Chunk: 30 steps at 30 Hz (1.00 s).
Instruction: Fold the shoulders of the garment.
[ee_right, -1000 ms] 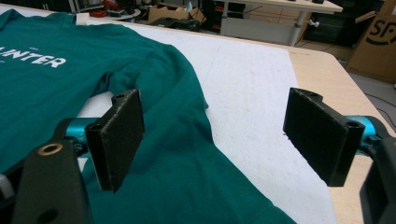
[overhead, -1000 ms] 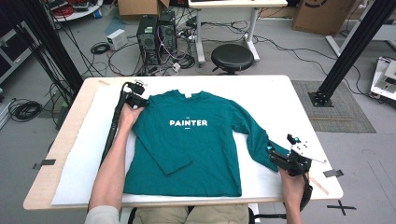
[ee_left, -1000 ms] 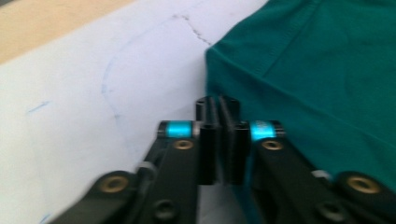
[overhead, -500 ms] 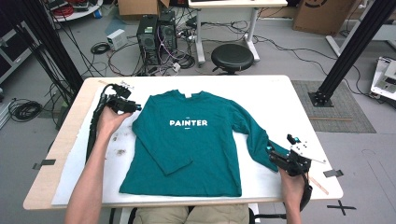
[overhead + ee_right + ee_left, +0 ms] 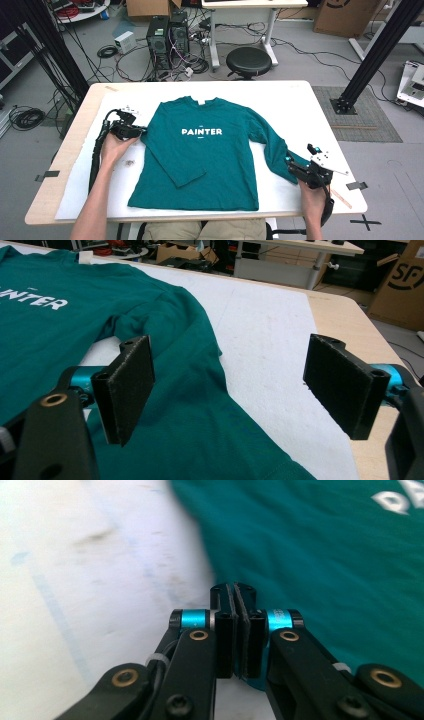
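A teal long-sleeved shirt (image 5: 210, 150) printed PAINTER lies flat on the white-covered table (image 5: 300, 105), its left sleeve folded across the body. My left gripper (image 5: 141, 131) sits at the shirt's left edge below the shoulder. Its jaws have just been closing and now stand shut. In the left gripper view the tips (image 5: 233, 587) meet right at the edge of the shirt (image 5: 325, 545), and I see no cloth between the pads. My right gripper (image 5: 291, 168) is open over the end of the right sleeve. In the right gripper view the sleeve (image 5: 200, 405) lies below and between its wide jaws (image 5: 230, 355).
A small dark speck (image 5: 131, 162) lies on the cover near the left hand. Bare wood borders the cover at the table's left and right edges. Behind the table stand a black stool (image 5: 248, 61), two computer towers (image 5: 167, 32), floor cables and a black frame post (image 5: 372, 55).
My left hand has moved left from beside the collar, then toward the near side along the shirt's left edge. The right gripper and the shirt look unchanged.
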Each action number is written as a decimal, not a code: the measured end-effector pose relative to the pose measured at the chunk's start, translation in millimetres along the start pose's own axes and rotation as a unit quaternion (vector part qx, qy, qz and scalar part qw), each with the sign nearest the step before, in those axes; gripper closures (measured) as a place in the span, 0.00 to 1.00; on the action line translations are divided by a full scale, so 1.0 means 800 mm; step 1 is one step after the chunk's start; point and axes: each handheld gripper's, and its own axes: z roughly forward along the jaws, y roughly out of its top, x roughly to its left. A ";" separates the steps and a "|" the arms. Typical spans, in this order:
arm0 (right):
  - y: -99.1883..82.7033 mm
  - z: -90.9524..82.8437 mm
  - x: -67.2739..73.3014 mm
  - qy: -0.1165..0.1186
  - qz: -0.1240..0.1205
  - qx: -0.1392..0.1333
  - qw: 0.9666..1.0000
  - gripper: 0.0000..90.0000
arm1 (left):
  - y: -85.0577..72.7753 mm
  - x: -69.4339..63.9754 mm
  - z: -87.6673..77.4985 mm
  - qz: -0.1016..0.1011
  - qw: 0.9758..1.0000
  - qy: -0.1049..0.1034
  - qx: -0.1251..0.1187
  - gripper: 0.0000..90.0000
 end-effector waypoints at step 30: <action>0.000 0.000 0.001 0.000 0.002 0.001 1.000 0.23 | -0.089 -0.072 -0.058 -0.004 0.999 -0.011 -0.038 0.98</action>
